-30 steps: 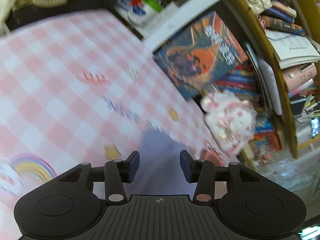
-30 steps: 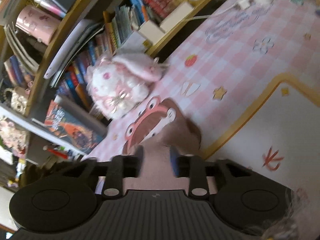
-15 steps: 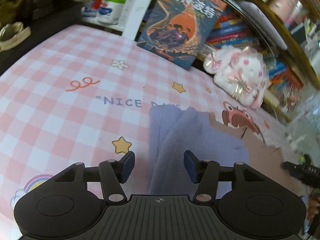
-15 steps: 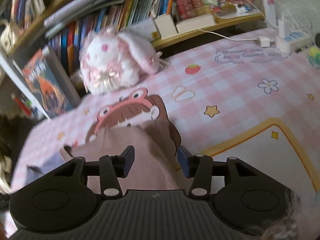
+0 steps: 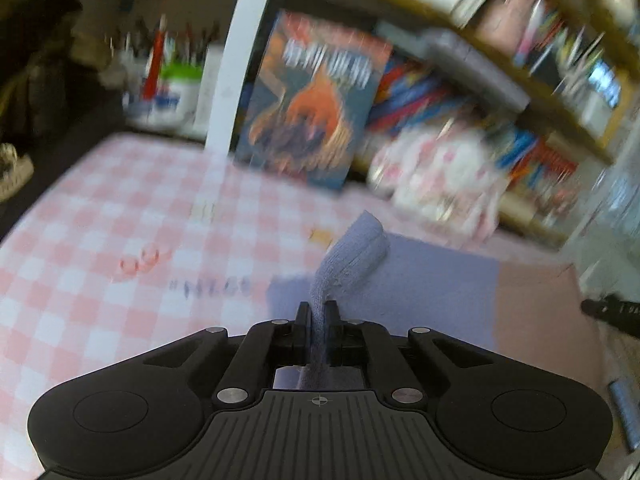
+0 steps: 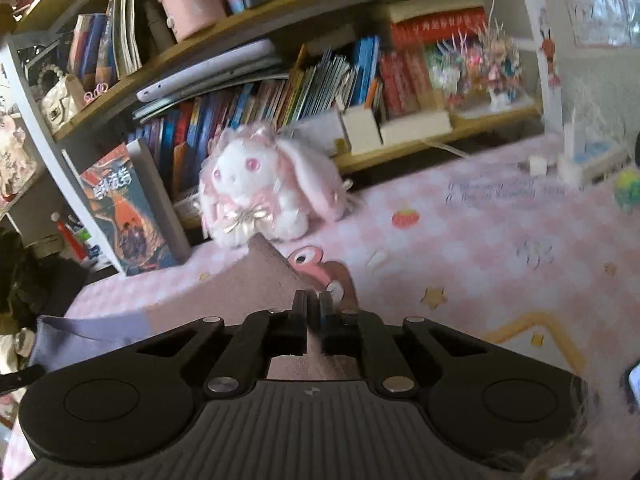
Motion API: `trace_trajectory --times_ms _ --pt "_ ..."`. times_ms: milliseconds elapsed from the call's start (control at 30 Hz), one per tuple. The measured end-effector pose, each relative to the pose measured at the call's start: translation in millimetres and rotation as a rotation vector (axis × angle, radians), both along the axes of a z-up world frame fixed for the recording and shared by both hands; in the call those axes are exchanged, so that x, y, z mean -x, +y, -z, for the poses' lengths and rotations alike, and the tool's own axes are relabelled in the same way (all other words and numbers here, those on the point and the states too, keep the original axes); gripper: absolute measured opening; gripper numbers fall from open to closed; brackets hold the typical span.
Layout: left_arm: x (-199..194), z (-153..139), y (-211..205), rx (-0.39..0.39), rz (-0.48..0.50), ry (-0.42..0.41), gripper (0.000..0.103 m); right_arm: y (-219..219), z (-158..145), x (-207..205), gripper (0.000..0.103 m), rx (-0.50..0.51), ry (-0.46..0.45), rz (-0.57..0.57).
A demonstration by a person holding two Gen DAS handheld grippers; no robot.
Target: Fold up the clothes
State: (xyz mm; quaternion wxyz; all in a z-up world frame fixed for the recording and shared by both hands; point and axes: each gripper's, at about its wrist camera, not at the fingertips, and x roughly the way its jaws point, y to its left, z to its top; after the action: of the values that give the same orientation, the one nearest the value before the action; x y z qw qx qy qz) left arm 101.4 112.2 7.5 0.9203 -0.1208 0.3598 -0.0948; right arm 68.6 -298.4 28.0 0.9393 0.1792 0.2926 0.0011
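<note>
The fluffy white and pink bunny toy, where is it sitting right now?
In the right wrist view, the fluffy white and pink bunny toy sits on the pink checked tablecloth against the bookshelf, just right of the leaning orange and blue book.

The left wrist view is smeared by motion: the book cover (image 5: 316, 100) ahead of the left hand-held gripper (image 5: 318, 312) has unreadable lettering, and the plush toy (image 5: 436, 184) ahead to its right is a pale blur. The garment (image 6: 272, 280) passes under the right hand-held gripper (image 6: 314, 304), hiding its near part.
</note>
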Motion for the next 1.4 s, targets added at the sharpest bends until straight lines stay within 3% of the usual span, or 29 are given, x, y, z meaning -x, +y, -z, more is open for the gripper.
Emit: trace_trajectory --times_ms 100,200,433,667,700,767,867,1133,1233,1400 --pt "-11 25 -4 -0.055 0.007 0.100 0.012 3 32 -21 0.005 0.025 0.119 -0.004" --pt "-9 25 1 -0.060 0.006 0.094 0.023 9 59 -30 0.009 0.073 0.208 -0.016" --pt "-13 6 11 -0.020 -0.005 -0.005 0.026 20 33 -17 0.017 0.132 0.129 -0.039" --pt "-37 18 -16 -0.101 0.079 -0.004 0.026 32 36 -27 0.018 0.219 0.158 -0.051" --pt "-39 19 -14 -0.085 0.072 -0.003 0.020 31 39 -30 0.018 0.218 0.165 -0.043" --pt "-42 21 -10 -0.051 0.057 0.001 0.004 28 46 -35 0.005 0.204 0.181 -0.029" --pt "-50 37 1 0.009 0.018 0.064 0.005 23 54 -40 0.004 0.166 0.204 -0.008" --pt "-55 39 3 0.050 -0.003 0.080 0.012 21 59 -46 0.005 0.178 0.219 -0.015" --pt "-44 25 2 -0.002 -0.023 0.033 0.018 21 52 -41 0.006 0.183 0.187 -0.008" --pt "-12 -4 -3 -0.074 -0.032 -0.077 0.030 27 27 -18 0.030 0.193 0.081 -0.049"
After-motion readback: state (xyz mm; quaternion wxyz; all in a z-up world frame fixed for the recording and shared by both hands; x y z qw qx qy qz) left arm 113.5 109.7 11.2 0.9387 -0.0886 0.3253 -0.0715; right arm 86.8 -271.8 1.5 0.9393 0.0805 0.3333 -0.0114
